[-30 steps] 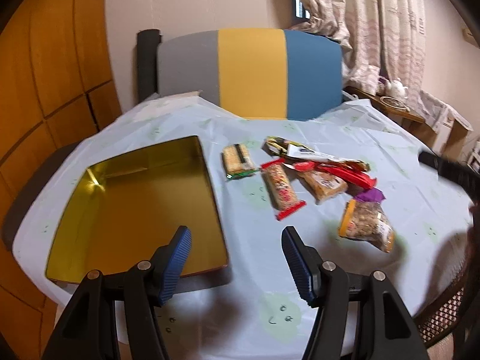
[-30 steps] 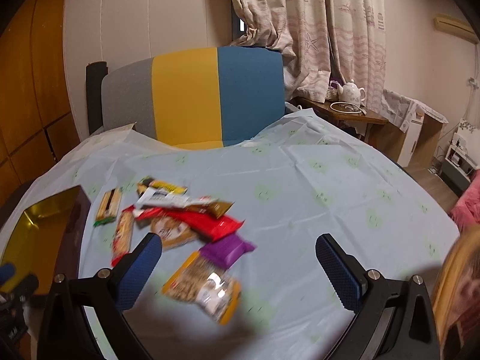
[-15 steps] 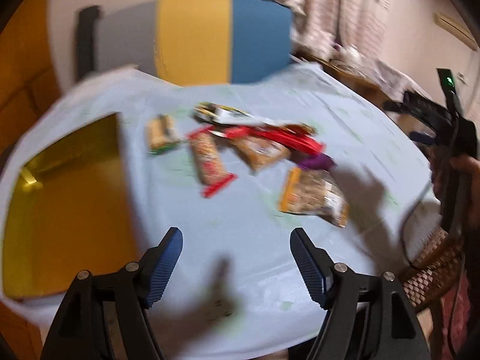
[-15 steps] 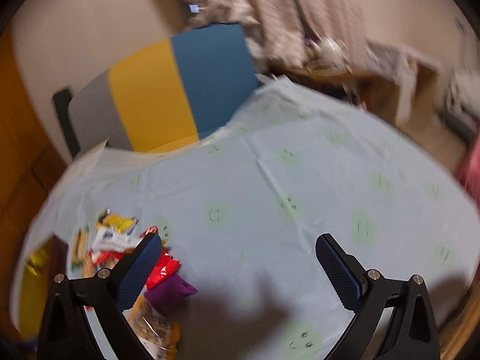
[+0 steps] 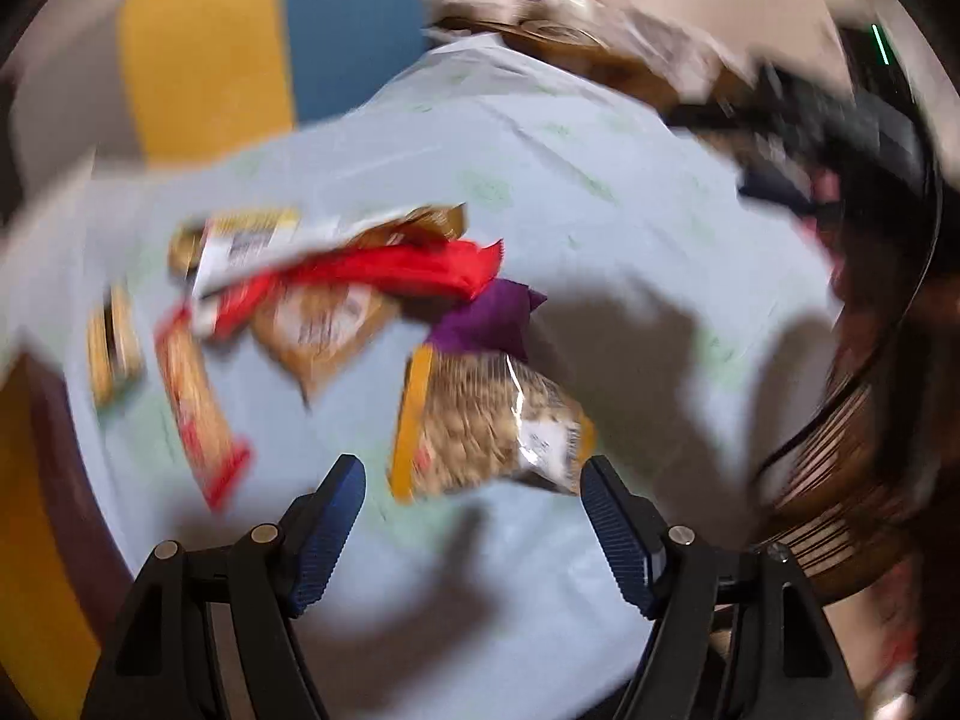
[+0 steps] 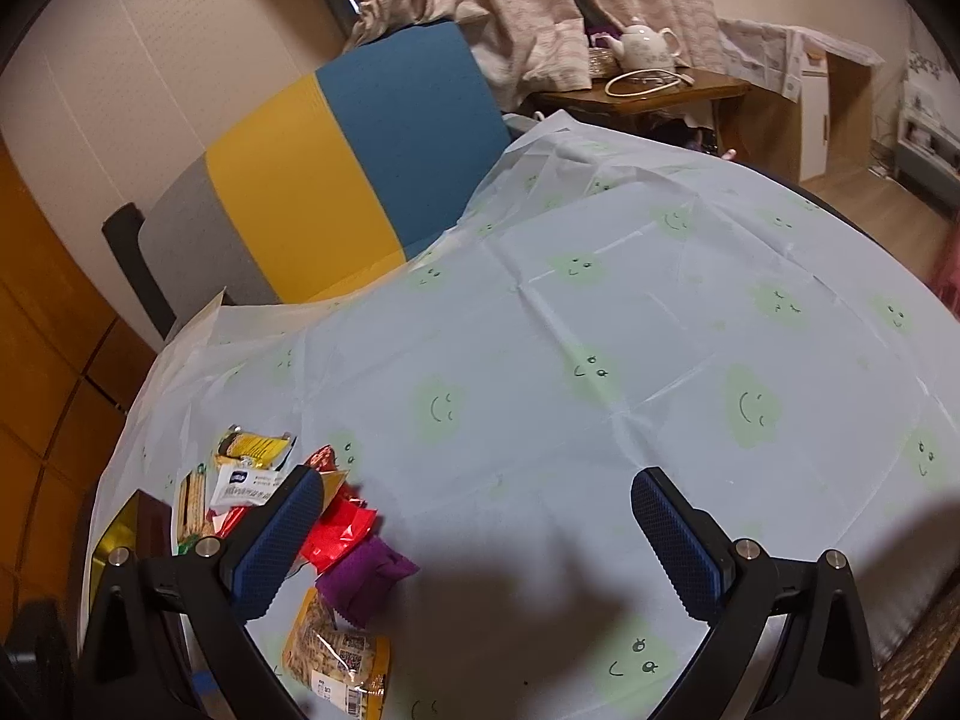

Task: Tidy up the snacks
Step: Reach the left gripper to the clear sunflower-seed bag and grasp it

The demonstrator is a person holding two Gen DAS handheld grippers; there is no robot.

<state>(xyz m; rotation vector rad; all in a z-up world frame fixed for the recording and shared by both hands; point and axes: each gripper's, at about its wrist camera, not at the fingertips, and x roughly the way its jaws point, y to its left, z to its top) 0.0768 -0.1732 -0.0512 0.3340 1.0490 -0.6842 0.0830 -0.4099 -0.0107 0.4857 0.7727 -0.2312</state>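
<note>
Snacks point(image 5: 336, 300) are lying heaped on the table point(image 5: 600, 240); the left claw point(image 5: 471, 504), wide and empty, is hanging over the clear peanut bag point(image 5: 486, 420). Best straddling its middle squarely. The right claw point(image 6: 474, 540), also wide, is holding nothing.

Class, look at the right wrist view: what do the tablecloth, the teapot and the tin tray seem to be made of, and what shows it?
Tablecloth: thin plastic sheet, probably; sharp fold creases and a slight sheen.
Teapot: glazed white ceramic, by its smooth gloss.
Tin tray: gold-coloured metal, apparently; mirror-like reflections inside. Only a corner shows.
</note>
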